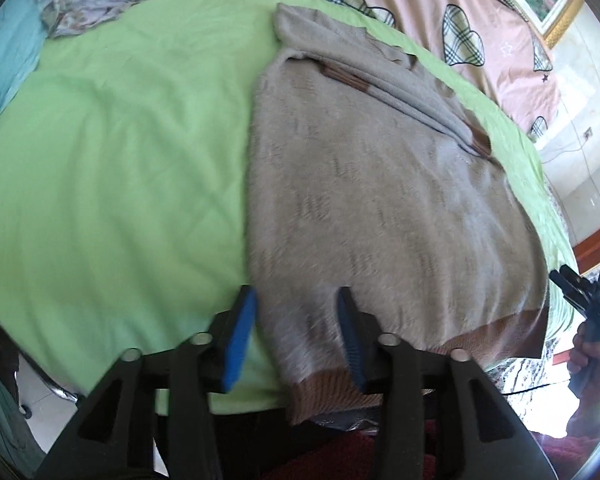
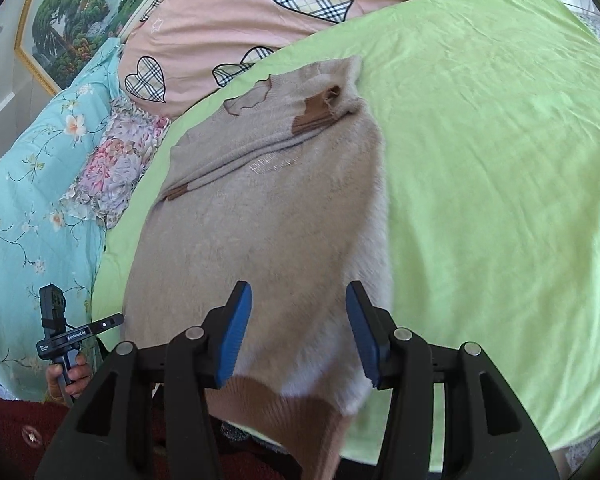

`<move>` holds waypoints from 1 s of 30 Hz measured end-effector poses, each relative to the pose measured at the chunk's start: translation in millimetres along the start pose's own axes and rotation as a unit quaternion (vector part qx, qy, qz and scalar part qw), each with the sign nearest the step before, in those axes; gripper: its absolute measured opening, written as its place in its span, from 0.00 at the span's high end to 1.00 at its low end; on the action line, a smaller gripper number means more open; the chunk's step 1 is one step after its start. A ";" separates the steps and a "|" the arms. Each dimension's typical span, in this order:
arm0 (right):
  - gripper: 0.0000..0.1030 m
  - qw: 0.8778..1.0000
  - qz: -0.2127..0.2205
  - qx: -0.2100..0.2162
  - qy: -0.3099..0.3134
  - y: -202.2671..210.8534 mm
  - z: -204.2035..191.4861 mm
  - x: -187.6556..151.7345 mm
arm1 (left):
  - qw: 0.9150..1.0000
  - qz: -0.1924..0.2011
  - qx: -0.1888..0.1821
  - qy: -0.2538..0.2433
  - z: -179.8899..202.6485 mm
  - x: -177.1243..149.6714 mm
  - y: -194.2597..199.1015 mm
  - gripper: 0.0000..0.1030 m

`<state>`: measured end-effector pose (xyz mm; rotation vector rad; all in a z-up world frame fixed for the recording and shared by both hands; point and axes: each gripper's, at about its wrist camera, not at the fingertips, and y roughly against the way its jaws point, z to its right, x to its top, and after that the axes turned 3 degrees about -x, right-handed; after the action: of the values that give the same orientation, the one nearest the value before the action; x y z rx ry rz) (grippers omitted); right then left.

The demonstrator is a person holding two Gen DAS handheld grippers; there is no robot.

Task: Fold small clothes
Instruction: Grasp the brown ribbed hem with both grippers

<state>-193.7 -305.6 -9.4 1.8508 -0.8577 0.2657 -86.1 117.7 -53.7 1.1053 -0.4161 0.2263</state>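
A beige fuzzy sweater [image 1: 380, 200] with brown ribbed hem and cuffs lies flat on a green sheet [image 1: 120, 180], sleeves folded across its upper part. My left gripper [image 1: 296, 300] is open, its blue pads straddling the sweater's near left hem corner. In the right wrist view the sweater [image 2: 268, 220] lies ahead, and my right gripper [image 2: 298, 292] is open over its near right hem corner. The other hand-held gripper shows at the right edge of the left view [image 1: 588, 300] and at the lower left of the right view [image 2: 64, 332].
A pink duvet with plaid hearts [image 2: 228, 12] lies beyond the sweater. A teal floral quilt [image 2: 32, 184] and a floral cloth [image 2: 116, 160] lie at the left of the right view. A framed painting [image 2: 72, 12] hangs on the wall. The bed edge is right below the hem.
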 end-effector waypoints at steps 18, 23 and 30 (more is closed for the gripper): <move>0.49 0.988 -0.112 0.104 0.029 -14.4 10.5 -57.7 | 0.986 -0.066 -0.111 -0.102 8.5 -21.3 -16.1 0.51; 0.68 0.986 -0.099 0.135 0.002 -26.5 15.0 -54.4 | 0.987 -0.060 -0.120 -0.089 6.2 -19.6 -19.1 0.60; 0.92 0.986 -0.080 0.148 -0.011 -3.3 34.7 -62.5 | 0.986 -0.077 -0.128 -0.073 -1.9 -24.7 -21.8 0.89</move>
<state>-243.4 -308.1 -60.8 2.1903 -0.7068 0.2825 -99.7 110.6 -82.9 0.8973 -0.4734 -0.0441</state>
